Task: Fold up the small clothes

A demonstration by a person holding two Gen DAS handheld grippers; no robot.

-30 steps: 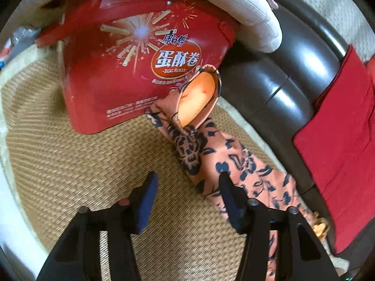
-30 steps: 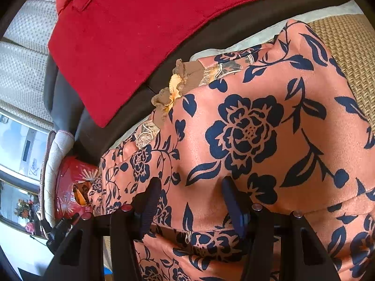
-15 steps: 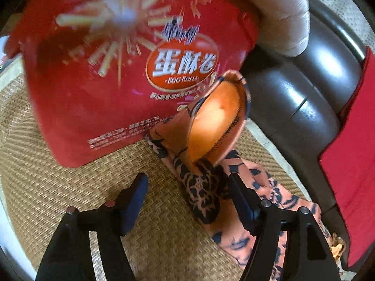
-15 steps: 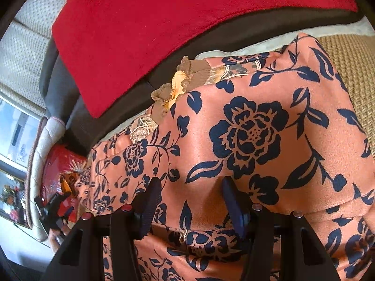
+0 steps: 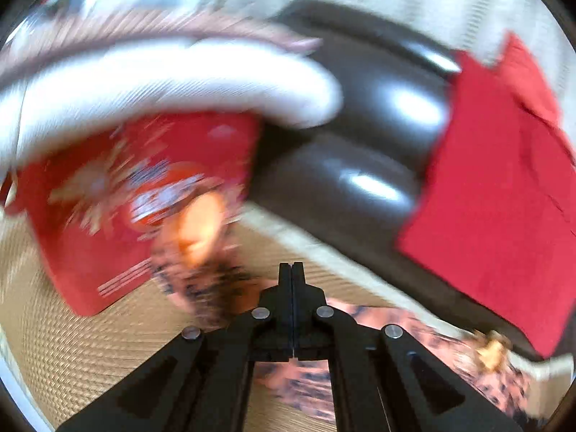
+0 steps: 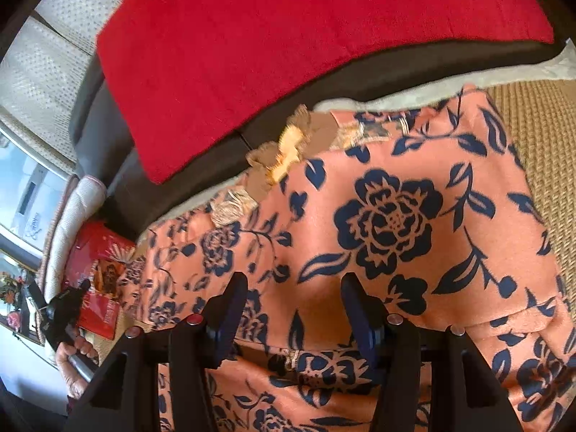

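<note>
No text, brand or number can be read at this moment. The red box [image 5: 136, 212] carries printing on its face, but in the left wrist view motion blur smears it: a white-and-orange badge near the middle of the face and a few pale lines of small print toward its lower corner show only as streaks, with no character that can be made out. In the right wrist view the same red box [image 6: 99, 270] stands far off at the left edge, too small for its lettering to be read. The floral garment [image 6: 388, 223] bears a dark flower-and-leaf pattern only, with no wording visible.
</note>
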